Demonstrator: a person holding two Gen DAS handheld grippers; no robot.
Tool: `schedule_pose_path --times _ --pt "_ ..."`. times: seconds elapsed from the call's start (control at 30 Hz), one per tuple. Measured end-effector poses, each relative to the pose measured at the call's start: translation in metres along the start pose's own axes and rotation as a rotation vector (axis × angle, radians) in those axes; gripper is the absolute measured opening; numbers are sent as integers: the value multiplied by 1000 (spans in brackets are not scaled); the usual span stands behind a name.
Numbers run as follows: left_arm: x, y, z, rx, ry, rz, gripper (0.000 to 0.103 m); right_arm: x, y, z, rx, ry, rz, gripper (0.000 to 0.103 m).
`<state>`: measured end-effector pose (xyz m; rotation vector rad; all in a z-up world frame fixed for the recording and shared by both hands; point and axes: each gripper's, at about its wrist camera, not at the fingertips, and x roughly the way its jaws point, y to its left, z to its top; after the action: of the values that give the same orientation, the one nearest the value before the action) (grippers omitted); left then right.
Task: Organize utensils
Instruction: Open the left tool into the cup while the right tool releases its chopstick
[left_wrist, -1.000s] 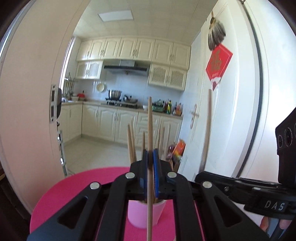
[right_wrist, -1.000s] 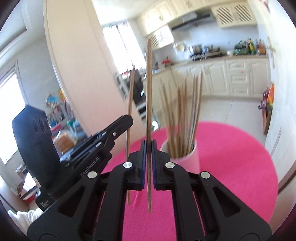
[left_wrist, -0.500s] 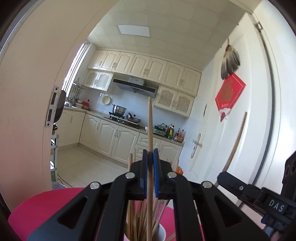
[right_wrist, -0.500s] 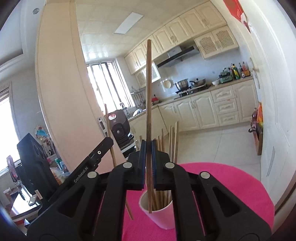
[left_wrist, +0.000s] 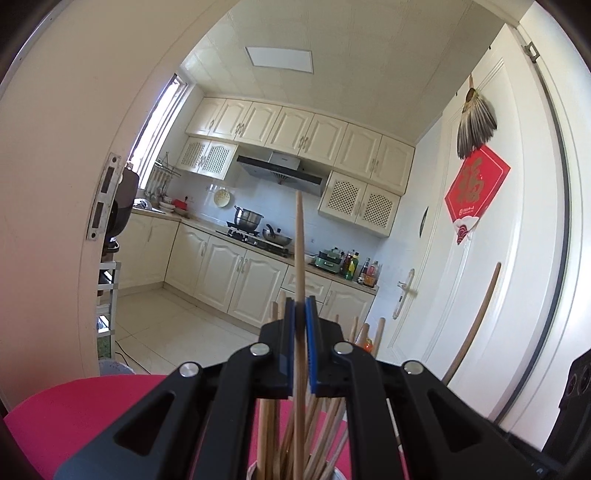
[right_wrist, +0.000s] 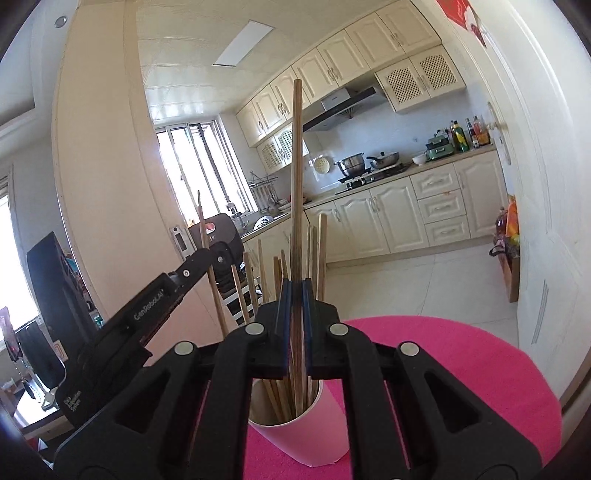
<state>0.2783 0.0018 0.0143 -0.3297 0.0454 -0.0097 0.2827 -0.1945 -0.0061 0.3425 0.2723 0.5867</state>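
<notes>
A pink cup (right_wrist: 306, 432) stands on the round pink table (right_wrist: 461, 362) and holds several wooden chopsticks (right_wrist: 321, 251). My right gripper (right_wrist: 294, 295) is shut on one upright chopstick (right_wrist: 296, 166), its lower end inside the cup. My left gripper (left_wrist: 300, 314) is shut on another upright chopstick (left_wrist: 299, 240), its lower end among the chopsticks in the cup (left_wrist: 332, 474). In the right wrist view the left gripper (right_wrist: 207, 254) stands at left with its chopstick (right_wrist: 207, 251). In the left wrist view the right gripper's chopstick (left_wrist: 476, 317) leans at right.
A cream wall and door frame (left_wrist: 55, 221) stands close on the left. A white door (left_wrist: 480, 258) with a red paper decoration (left_wrist: 476, 188) is on the right. Kitchen cabinets and a stove (left_wrist: 255, 236) lie beyond the table.
Both grippers have moved in over the cup and come lower with their chopsticks. The lower ends of both chopsticks now sit inside the cup.
</notes>
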Motion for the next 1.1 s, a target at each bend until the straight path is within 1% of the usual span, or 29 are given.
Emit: schedule_pose_path --times 0.13,0.27,0.33,0.47,0.57,0.73,0.77,0.87,0.97,1.1 --pt "7 4 -1 -2 1 9 6 7 -3 -5 0 23 15 6" --pt "10 1 -14 37 49 0 6 10 -8 -4 8 30 27 6" --pt "9 1 -17 40 68 -5 6 10 -7 -5 2 30 22 6" --pt "8 1 -26 77 128 -7 6 11 -4 -8 -7 41 27 6" --pt "6 -2 -33 120 147 -1 6 12 0 -10 -17 49 30 6" --pt "12 -8 -44 164 228 -12 6 15 5 -13 -37 65 19 6" --pt "14 -8 -48 169 254 -12 6 16 6 -14 -41 67 17 6" --pt "16 -7 -56 174 295 -12 6 16 9 -16 -59 75 6 6" --pt "13 -7 -58 174 311 -22 6 18 11 -18 -68 85 -3 6" --pt "8 -8 -56 176 308 -28 7 19 14 -20 -81 95 -13 6"
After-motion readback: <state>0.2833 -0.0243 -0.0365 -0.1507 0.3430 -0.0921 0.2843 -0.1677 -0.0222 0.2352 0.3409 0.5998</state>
